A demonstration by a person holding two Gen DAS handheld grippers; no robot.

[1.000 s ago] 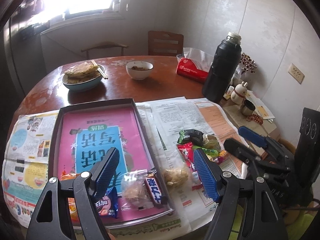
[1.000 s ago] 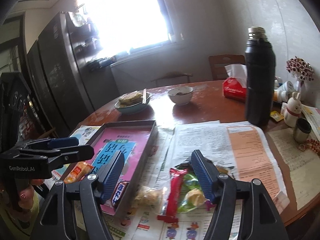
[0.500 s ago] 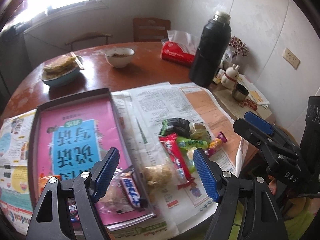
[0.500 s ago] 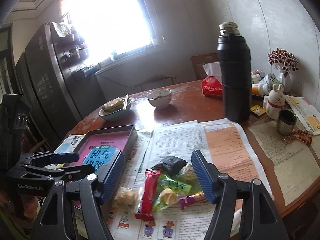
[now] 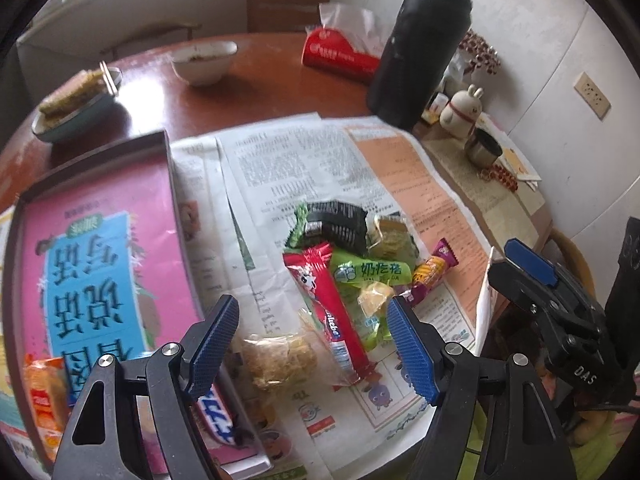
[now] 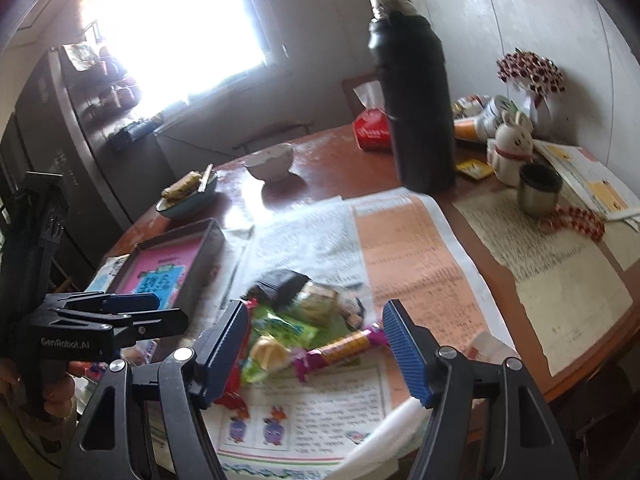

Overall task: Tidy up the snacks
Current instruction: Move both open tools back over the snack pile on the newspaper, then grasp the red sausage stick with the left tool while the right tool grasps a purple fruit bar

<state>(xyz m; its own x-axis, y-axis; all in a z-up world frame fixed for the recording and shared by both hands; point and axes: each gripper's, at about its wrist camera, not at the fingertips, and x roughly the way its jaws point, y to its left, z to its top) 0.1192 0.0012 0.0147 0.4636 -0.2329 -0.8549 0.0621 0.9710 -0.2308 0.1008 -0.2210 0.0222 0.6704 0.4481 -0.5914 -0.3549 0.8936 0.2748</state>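
Observation:
A pile of snacks lies on the newspaper (image 5: 288, 168): a black packet (image 5: 336, 226), a long red stick (image 5: 332, 304), a green packet (image 5: 372, 272), a purple-orange bar (image 5: 432, 270) and a clear-wrapped pastry (image 5: 280, 356). My left gripper (image 5: 312, 332) hovers open over the pastry and the red stick, holding nothing. A dark tray (image 5: 170, 168) with a pink book in it sits to the left; a blue-white bar (image 5: 216, 416) and an orange packet (image 5: 44, 392) lie in it. My right gripper (image 6: 316, 340) stands open above the purple-orange bar (image 6: 344, 346) and green packet (image 6: 280, 328), empty.
A tall black flask (image 5: 420, 52) stands behind the newspaper, with a red tissue box (image 5: 340, 54), a bowl (image 5: 204, 60) and a plate of food with chopsticks (image 5: 76, 104) farther back. A rabbit figurine (image 5: 464, 110) and a metal cup (image 5: 482, 150) sit at the right. The table edge runs close below the pile.
Both grippers have moved forward and down towards the snack pile and tilted lower. The left one has shifted right, off the tray. Neither jaw gap has changed.

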